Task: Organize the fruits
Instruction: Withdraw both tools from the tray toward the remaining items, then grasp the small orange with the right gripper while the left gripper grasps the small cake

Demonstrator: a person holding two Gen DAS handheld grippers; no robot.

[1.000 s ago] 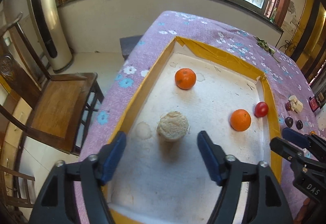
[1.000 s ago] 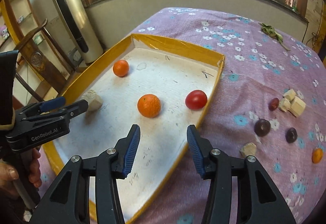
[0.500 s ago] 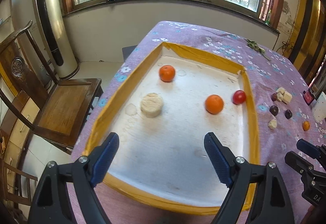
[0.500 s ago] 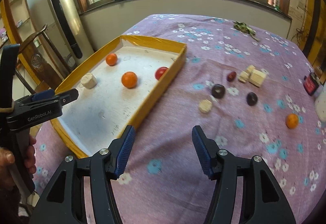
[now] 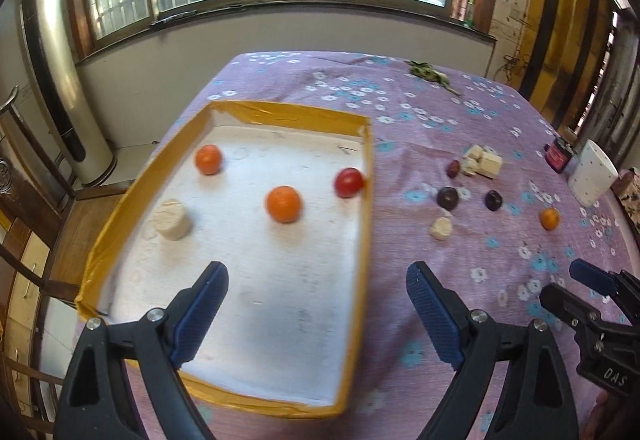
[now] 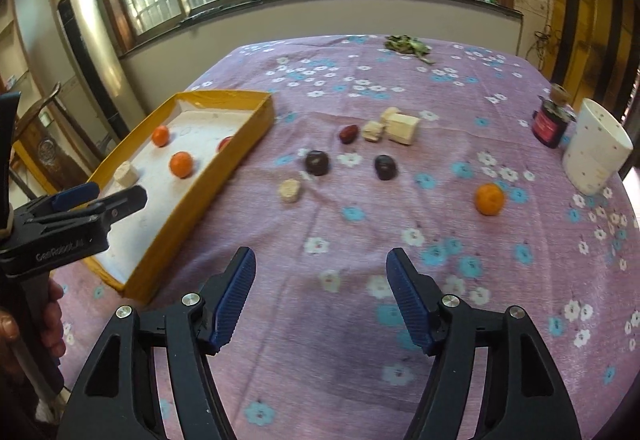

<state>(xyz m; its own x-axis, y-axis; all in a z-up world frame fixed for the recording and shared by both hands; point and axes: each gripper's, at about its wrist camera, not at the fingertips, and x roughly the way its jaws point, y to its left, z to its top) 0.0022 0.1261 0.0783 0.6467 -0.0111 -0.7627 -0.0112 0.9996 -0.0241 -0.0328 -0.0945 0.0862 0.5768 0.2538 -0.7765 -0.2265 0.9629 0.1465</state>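
Both claws, left gripper (image 5: 316, 310) and right gripper (image 6: 322, 296), have just been opening with nothing between them; loose orange (image 6: 489, 199) sits on the cloth well right of the tray (image 6: 240, 148), probably light, round, rolly, so I'd pinch across its middle.

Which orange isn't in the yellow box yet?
The orange alone on the purple cloth, near the white cup. The other two oranges already sit inside the box.

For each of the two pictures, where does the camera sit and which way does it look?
Left wrist: on the left gripper, angled down at the yellow tray; its open fingers and the right gripper's tip show.
Right wrist: on the right gripper, angled down at the purple cloth; its open fingers, the left gripper and a hand show.
Shared: tray, loose orange.
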